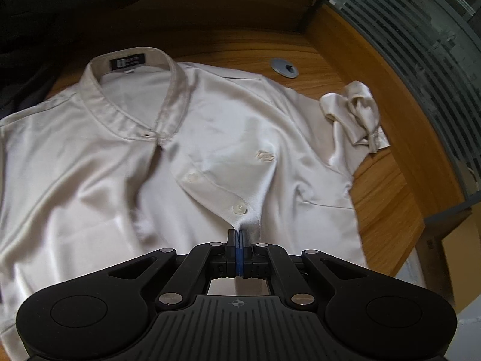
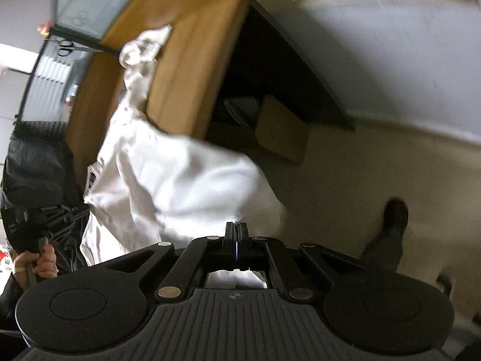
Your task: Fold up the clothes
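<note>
1. Left gripper [image 1: 238, 234], at the lower middle of its own view, has its jaws pressed together on a pinch of the white shirt [image 1: 126, 162] at the front placket, just below a white button [image 1: 239, 209].
2. Most of the shirt lies front-up on the wooden table [image 1: 387, 198], filling the left and centre of that frame; the collar [image 1: 132, 96], with a dark label inside it, sits toward the upper left.
3. One short sleeve [image 1: 354, 117] is bunched up at the right of the frame, near the curved table edge.
4. A round grey cable port [image 1: 284, 67] sits in the tabletop beyond the shirt, upper middle-right.
5. Right gripper [image 2: 237, 230], lower middle of its view, is closed on another part of the shirt [image 2: 180, 180] (the cloth is blurred, so which edge it holds cannot be told).
6. A hand [image 2: 42, 263] holding a dark handle shows at the lower left of the right view.
7. A dark shoe [image 2: 395, 215] stands on the pale floor at the right.
</note>
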Demonstrator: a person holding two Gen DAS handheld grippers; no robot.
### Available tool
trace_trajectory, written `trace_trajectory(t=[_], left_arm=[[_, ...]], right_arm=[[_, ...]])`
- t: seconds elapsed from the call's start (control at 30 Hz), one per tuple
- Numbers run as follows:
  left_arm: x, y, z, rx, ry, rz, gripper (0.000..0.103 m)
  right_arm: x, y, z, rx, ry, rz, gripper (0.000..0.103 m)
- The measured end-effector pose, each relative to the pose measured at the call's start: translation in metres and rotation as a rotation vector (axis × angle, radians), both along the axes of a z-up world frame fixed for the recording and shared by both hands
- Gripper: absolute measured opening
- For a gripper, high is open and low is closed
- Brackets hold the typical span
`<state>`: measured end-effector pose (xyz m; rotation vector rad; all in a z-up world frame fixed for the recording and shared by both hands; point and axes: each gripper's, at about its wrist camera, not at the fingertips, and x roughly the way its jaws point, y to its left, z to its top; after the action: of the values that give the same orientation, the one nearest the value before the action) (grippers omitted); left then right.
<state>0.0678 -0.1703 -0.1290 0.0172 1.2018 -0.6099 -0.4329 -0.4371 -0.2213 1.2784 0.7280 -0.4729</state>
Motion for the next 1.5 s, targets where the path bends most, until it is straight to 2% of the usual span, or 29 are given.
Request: trace_trajectory(t=[0.1,0.33,0.57,0.77,0.87,0.97,1.07,1.1,1.13,1.23,1.37,1.5], left_arm=[[0.005,0.005,0.003,0.003,-0.004,0.006,0.002],[0.011,0.01,0.019,0.012,-0.037,-0.007,0.002],[0.016,0.02,0.023,0.051,-0.059,-0.014,0.002],[0.026,0.035,0.009,0.099,-0.046,0.03,0.002],[0.031,0.037,0.003,0.1,-0.027,0.044,0.002],[0.032,0.035,-0.005,0.108,-0.02,0.038,0.002],[0.03,0.031,-0.016,0.123,-0.015,0.021,0.004],[0.028,0.032,-0.018,0.124,-0.01,0.015,0.006],[0.025,0.033,-0.02,0.124,-0.004,0.008,0.014],[0.015,0.037,-0.021,0.129,-0.004,-0.009,0.029],[-0.004,0.05,-0.018,0.133,-0.001,-0.026,0.035],[-0.03,0.067,-0.017,0.138,0.003,-0.046,0.04]], right_arm=[[-0.001,0.022,-0.013,0.053,0.024,-0.012,0.0],[0.009,0.062,-0.029,0.099,0.035,-0.003,0.0],[0.007,0.074,-0.017,0.079,0.032,0.048,0.0],[0.014,0.083,-0.018,0.061,0.082,0.101,0.0],[0.023,0.088,-0.023,0.033,0.122,0.125,0.0],[0.031,0.088,-0.025,-0.024,0.171,0.142,0.0],[0.045,0.084,-0.019,-0.142,0.248,0.208,0.006],[0.051,0.081,-0.013,-0.203,0.268,0.241,0.006],[0.057,0.079,-0.007,-0.263,0.282,0.274,0.006],[0.078,0.066,0.015,-0.424,0.283,0.375,0.009],[0.116,0.044,0.034,-0.569,0.257,0.514,0.015],[0.162,0.027,0.043,-0.655,0.226,0.657,0.022]])
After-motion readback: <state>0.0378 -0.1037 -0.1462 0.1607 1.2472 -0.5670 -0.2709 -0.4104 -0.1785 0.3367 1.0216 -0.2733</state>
